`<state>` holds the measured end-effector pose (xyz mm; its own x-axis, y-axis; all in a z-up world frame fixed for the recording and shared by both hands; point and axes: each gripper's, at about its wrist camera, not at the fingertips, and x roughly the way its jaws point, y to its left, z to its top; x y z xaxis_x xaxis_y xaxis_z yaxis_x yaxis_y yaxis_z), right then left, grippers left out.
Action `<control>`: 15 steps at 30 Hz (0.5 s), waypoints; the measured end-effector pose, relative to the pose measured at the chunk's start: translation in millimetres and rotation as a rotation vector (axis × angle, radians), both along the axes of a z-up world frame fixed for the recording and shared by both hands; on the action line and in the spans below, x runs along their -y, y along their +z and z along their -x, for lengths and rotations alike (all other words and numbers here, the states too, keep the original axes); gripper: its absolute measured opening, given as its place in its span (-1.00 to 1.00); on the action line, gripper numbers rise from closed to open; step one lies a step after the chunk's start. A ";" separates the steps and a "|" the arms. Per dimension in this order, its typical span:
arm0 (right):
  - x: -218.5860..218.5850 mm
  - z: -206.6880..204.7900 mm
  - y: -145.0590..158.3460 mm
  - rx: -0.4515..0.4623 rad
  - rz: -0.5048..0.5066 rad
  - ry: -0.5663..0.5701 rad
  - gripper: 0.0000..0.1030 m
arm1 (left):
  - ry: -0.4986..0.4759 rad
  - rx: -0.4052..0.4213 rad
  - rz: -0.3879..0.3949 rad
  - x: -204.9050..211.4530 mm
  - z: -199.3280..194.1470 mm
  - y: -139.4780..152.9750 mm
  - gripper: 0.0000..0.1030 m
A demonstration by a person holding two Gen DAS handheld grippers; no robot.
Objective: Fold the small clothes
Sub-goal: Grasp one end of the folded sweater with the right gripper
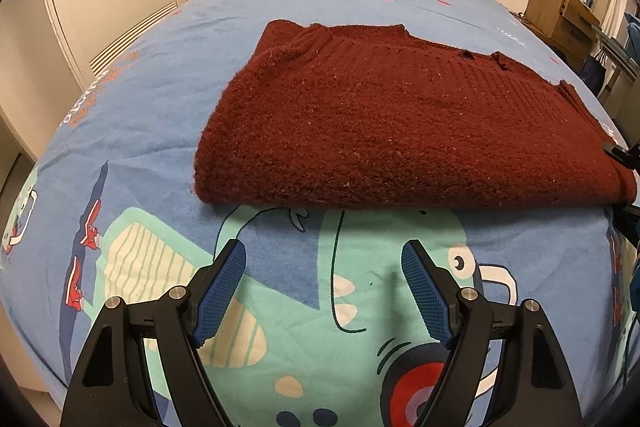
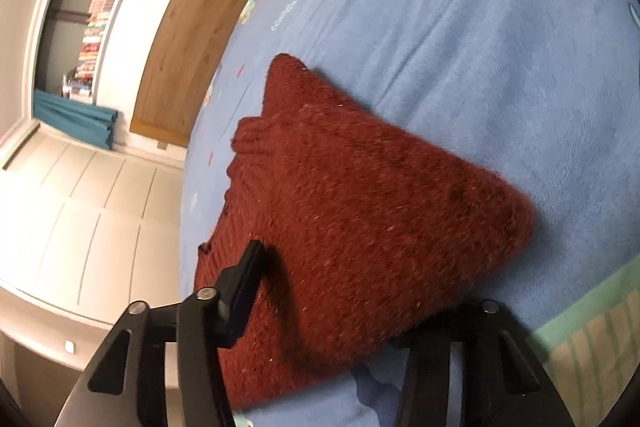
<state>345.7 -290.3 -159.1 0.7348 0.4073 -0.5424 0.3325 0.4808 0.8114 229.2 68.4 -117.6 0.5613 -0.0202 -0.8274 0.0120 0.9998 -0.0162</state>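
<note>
Folded dark-red fuzzy knit sweater (image 1: 384,115) lying mid-frame on the blue cartoon-print bedspread (image 1: 160,75); left gripper (image 1: 324,287) spread and empty below it, right gripper (image 2: 360,311) straddling its near corner, closure indeterminate; the thick, soft, limp knit is probably best pinched at a folded edge.

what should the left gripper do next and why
Probably ease the left gripper forward to the sweater's near folded edge and take hold. It hangs open over the bedspread, short of the sweater and holding nothing, while the right gripper already straddles the sweater's other end, one finger on top.
</note>
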 end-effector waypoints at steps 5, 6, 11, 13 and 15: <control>2.4 0.3 -3.3 -0.007 -0.026 -0.014 -0.19 | 0.008 -0.001 0.014 -5.0 1.4 -0.5 0.47; 2.7 0.1 -3.7 -0.007 -0.033 -0.017 -0.25 | 0.010 -0.001 0.015 -6.7 1.9 -0.1 0.47; 6.4 -0.1 -7.7 -0.007 -0.076 -0.034 -0.46 | 0.019 0.005 0.022 -12.7 3.2 4.3 0.47; 10.4 1.8 -8.8 0.008 -0.108 -0.064 -0.44 | 0.026 0.010 0.026 -15.3 4.3 7.1 0.47; 13.9 4.9 -10.1 0.009 -0.129 -0.098 -0.37 | 0.032 0.014 0.029 -17.6 5.2 9.4 0.47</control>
<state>340.8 -304.1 -169.2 0.7790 0.3992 -0.4836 0.3655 0.3377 0.8674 224.0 86.0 -108.2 0.5734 -0.0258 -0.8189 -0.0191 0.9988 -0.0449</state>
